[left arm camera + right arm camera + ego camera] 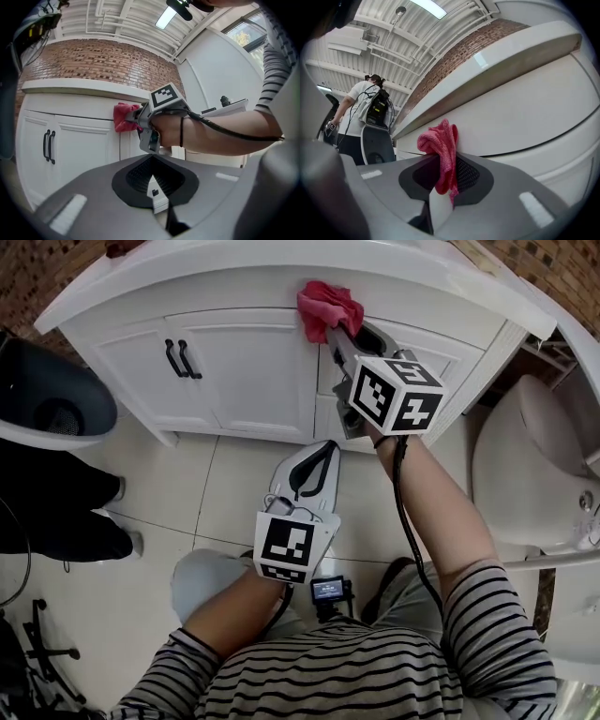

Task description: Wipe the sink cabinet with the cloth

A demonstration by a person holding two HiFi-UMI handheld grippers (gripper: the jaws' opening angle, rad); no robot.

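Note:
The white sink cabinet [253,362] stands ahead under its countertop, with two black door handles [181,358]. A pink cloth [328,307] is bunched against the cabinet's upper front, right of the doors. My right gripper [335,334] is shut on it and points up at the cabinet. In the right gripper view the cloth [442,152] hangs from the closed jaws of that gripper [443,185], touching the cabinet face [525,112]. My left gripper [322,451] hangs lower over the floor tiles, shut and holding nothing. The left gripper view looks over the left gripper [152,176] to the cloth [124,118].
A white toilet [530,465] stands close on the right. On the left is a dark round seat [47,395], with another person's dark trousers and shoes [66,512] below it. That person [363,105] also shows in the right gripper view. Black stand legs [42,652] sit lower left.

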